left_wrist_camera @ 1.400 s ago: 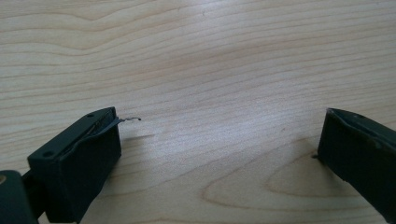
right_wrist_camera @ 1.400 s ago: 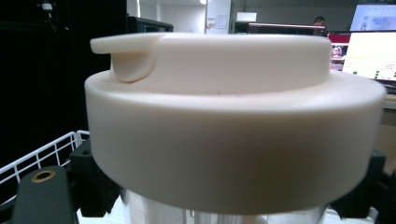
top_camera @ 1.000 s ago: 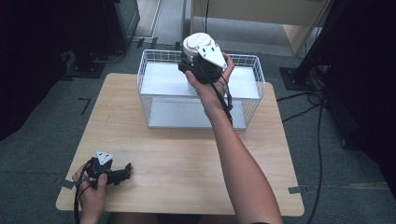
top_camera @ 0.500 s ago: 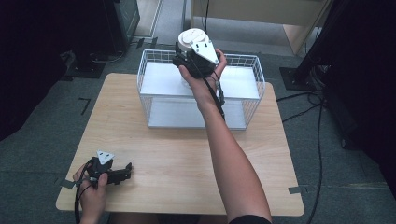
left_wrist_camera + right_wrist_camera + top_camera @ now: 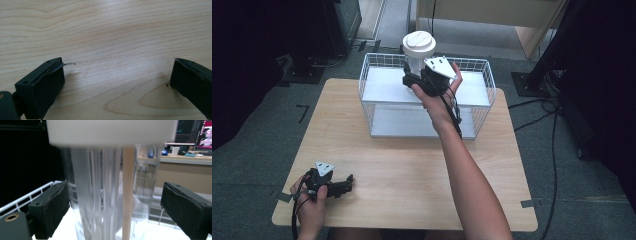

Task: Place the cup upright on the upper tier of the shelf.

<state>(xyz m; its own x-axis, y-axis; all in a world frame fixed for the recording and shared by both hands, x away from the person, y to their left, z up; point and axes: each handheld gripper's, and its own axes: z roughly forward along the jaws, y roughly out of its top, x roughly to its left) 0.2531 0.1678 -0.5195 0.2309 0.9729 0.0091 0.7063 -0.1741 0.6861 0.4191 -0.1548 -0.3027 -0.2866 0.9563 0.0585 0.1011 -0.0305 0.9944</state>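
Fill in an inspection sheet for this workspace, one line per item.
Surface: wooden table, bare wood under the left gripper.
Job's things: clear container with white lid upright over the white wire basket.
Clutter: nothing seen.
Grippers: left gripper open, resting at the table's near left corner; right gripper jaws set either side of the container, contact unclear.
Cables: black cable along the right forearm.
Surroundings: grey carpet, dark equipment.

Wooden table, black stands, perhaps monitors behind

Right gripper raised on an outstretched arm, jaws parted; left gripper low (near the body), jaws wide apart.
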